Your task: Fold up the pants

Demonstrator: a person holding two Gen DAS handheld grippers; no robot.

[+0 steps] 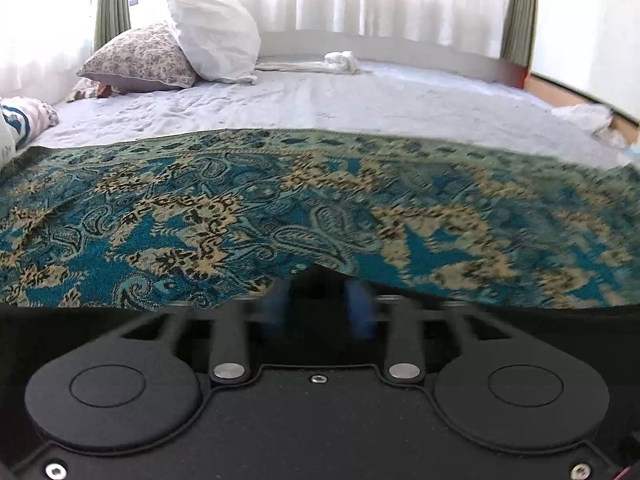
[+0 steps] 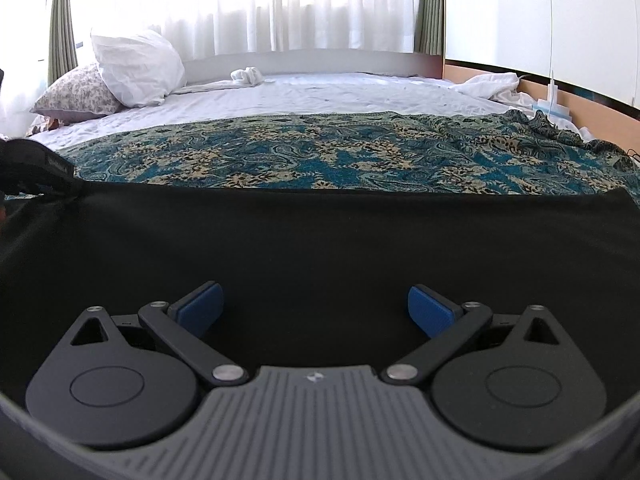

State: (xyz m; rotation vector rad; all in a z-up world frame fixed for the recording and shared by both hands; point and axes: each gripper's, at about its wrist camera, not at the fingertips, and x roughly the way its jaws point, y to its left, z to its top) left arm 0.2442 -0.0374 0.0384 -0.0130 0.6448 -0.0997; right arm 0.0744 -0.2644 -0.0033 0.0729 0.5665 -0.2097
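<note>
Left tool [image 1: 320, 300] pinching black pants [image 2: 320, 240]; right tool [image 2: 316, 312] splayed, seen rt cam only.

A bright bedroom, as we see it

We face a bed [image 2: 320, 92] with a white sheet, a teal paisley throw [image 2: 320, 152], two pillows [image 1: 212, 36] at left, sheer curtains [image 2: 280, 4] glowing with daylight, green drapes [image 1: 112, 0] beside them.

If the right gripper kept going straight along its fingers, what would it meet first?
Most likely the black pants fabric spread directly ahead of the open right gripper; the teal paisley bedspread lies beyond. Depth is uncertain.
</note>
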